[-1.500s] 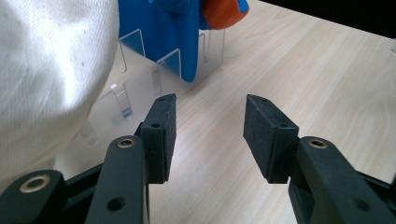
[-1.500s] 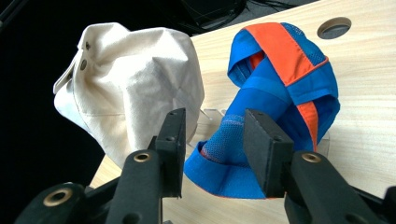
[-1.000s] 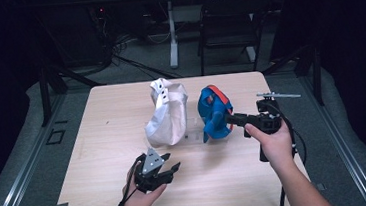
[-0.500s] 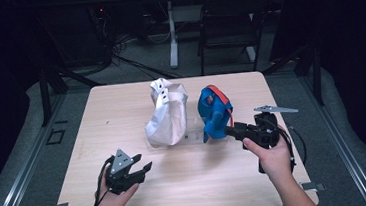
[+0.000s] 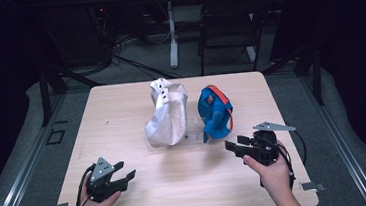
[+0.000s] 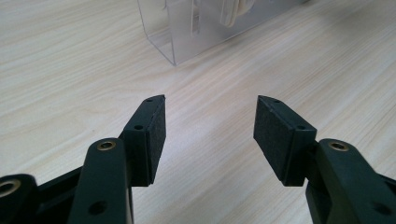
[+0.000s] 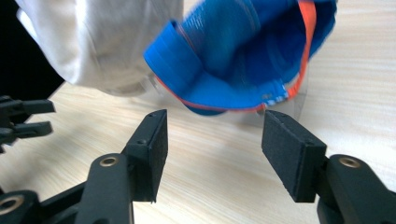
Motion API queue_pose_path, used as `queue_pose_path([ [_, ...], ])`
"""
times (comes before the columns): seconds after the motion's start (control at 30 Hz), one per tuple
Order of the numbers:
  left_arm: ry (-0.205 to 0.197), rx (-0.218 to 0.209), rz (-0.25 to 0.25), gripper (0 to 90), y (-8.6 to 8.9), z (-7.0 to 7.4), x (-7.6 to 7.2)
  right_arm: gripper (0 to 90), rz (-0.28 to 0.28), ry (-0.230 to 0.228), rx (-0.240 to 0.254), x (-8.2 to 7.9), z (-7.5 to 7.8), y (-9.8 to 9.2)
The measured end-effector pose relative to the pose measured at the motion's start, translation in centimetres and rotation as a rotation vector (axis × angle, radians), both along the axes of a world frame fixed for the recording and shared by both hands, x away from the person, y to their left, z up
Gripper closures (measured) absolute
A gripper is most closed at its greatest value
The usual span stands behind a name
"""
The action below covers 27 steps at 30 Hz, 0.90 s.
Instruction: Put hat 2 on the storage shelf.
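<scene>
Wooden surface (image 5: 122, 118) | blue cap (image 5: 214, 113) beside white cap (image 5: 167, 114) | left tool (image 5: 122, 177), right tool (image 5: 235, 146) near blue cap: both just opened wide, nothing between pads

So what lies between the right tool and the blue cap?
Only bare tabletop: the right gripper view shows the open right tool just short of the blue cap.

Both grippers are showing up matte black: the left gripper (image 5: 125, 171) is wearing a grey three-cornered plate on top, the right gripper (image 5: 236, 144) another. Black cables are looping off each body. Up close, flat dark foam pads (image 6: 158, 137) are lining the jaws, and brass-ringed screws are glinting at the pivots. Bare forearms, no sleeves showing.
</scene>
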State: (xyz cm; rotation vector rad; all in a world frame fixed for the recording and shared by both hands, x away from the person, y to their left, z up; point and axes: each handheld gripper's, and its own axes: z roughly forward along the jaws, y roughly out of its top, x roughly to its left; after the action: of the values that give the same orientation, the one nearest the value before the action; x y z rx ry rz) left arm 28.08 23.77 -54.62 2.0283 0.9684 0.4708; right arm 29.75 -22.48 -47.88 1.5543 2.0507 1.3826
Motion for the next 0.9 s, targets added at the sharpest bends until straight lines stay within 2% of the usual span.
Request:
queue_pose_path([
  [0.03,0.002,-0.005,-0.004,44.5,0.0,-0.4,0.1,40.4,-0.014,-0.009,-0.038,-0.1,-0.8,0.0],
  [0.1,0.003,-0.002,-0.004,44.6,0.0,-0.6,0.1,40.5,-0.017,-0.010,-0.051,-0.2,-1.2,0.0],
  [0.13,0.006,0.005,-0.007,44.5,0.0,-0.7,0.2,42.2,-0.021,-0.014,-0.060,-0.4,-1.9,0.0],
  [0.17,-0.001,0.003,-0.005,44.5,0.0,-0.9,0.2,42.2,-0.021,-0.014,-0.060,-0.4,-1.9,0.0],
  [0.27,0.008,-0.003,-0.007,44.5,0.1,-1.3,0.3,43.3,-0.013,-0.023,-0.052,-0.7,-2.7,0.0],
  [0.33,0.010,-0.001,-0.005,44.5,0.1,-1.5,0.3,46.3,-0.002,0.000,-0.043,-0.9,-3.3,0.1],
  [0.37,0.008,0.002,-0.003,44.5,0.1,-1.6,0.3,47.2,-0.011,-0.003,-0.030,-1.1,-3.8,0.2],
  [0.63,0.005,0.007,0.011,44.1,0.3,-2.0,0.4,46.8,-0.009,-0.021,-0.042,-2.1,-5.6,0.9],
  [0.83,0.015,0.021,0.024,44.0,0.5,-2.3,0.5,45.3,-0.003,-0.027,-0.120,-2.1,-6.4,1.4],
  [0.9,0.018,0.017,0.028,44.0,0.5,-2.4,0.6,43.8,-0.012,-0.051,-0.125,-2.1,-6.6,1.4],
])
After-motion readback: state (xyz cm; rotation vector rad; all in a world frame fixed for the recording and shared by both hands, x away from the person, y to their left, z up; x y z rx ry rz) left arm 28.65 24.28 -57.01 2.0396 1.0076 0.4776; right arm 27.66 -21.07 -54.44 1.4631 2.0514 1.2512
